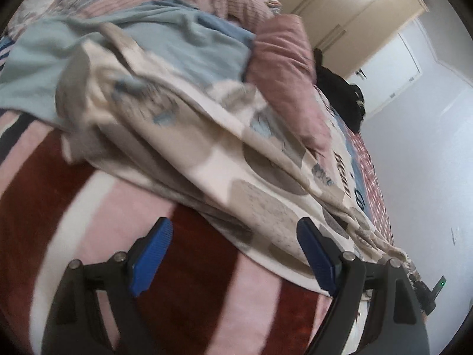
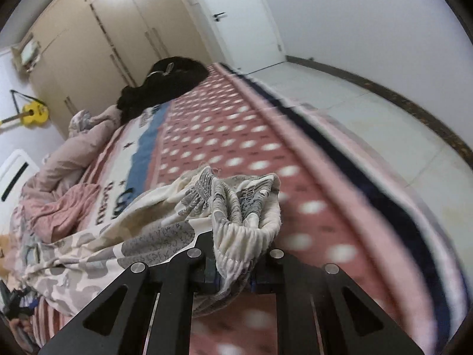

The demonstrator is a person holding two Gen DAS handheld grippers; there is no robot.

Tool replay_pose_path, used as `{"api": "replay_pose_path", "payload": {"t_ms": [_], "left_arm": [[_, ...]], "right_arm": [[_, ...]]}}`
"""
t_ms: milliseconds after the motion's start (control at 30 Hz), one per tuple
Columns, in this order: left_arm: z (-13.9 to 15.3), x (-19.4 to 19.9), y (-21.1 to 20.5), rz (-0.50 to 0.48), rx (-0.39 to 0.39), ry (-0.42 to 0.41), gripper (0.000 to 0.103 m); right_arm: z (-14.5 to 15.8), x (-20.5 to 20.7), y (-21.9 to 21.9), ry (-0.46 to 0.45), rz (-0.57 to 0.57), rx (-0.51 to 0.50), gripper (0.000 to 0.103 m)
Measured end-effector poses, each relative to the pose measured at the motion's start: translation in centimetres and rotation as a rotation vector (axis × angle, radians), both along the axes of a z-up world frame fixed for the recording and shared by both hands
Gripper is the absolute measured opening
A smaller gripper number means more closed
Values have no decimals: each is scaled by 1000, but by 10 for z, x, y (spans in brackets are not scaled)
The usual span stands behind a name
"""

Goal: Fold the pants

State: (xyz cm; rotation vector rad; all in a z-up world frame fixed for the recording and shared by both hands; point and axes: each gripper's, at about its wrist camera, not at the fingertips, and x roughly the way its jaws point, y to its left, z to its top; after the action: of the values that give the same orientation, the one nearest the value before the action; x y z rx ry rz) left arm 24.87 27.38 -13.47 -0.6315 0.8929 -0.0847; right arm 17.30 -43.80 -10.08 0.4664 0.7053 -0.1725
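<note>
Right gripper (image 2: 235, 269), bottom center, is clamped onto the patterned pants (image 2: 236, 207) waistband; left gripper (image 1: 233, 254) hangs wide apart, empty, above the striped blanket (image 1: 183, 290).

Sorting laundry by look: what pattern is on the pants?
Cream pants with large grey-beige spots and small blue marks, clearest in the left wrist view.

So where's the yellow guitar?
In the right wrist view, the yellow guitar sits far left, against the wall beside the beige wardrobe, beyond the bed.

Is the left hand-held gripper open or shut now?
Open. The left hand-held gripper has its blue pads wide apart, nothing between them, above the striped blanket.
</note>
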Motion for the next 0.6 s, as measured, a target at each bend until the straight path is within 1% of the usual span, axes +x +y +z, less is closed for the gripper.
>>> {"api": "replay_pose_path", "payload": {"t_ms": [33,133,267,367,433,467,500,533,567,600], "left_arm": [[4,-3,-7,-12,7,-4,83],[10,-7,-23,-32,12,-5,83],[14,-4,-42,-55,23,-2,83],[15,3,-57,-75,41,4,83],[15,9,-67,-94,35,7,83],[16,12,-72,-104,36,6,83],[17,14,-77,-116,42,5,83],[20,18,-86,-138,58,4,83],[22,21,-93,-155,70,1,83],[24,23,-100,-173,80,-4,83]], "right_arm": [[1,-13,-13,8,-19,-12,7],[-4,-45,-50,43,-66,17,7],[-16,-77,-87,71,-133,-5,7],[-27,-92,-104,84,-166,33,8],[-39,-95,-105,121,-142,37,12],[-41,-95,-102,138,-128,18,17],[-40,-97,-99,149,-114,-20,18],[-37,-100,-95,148,-105,-54,30],[-34,-104,-93,141,-100,-78,46],[-28,-108,-90,130,-94,-102,52]]}}
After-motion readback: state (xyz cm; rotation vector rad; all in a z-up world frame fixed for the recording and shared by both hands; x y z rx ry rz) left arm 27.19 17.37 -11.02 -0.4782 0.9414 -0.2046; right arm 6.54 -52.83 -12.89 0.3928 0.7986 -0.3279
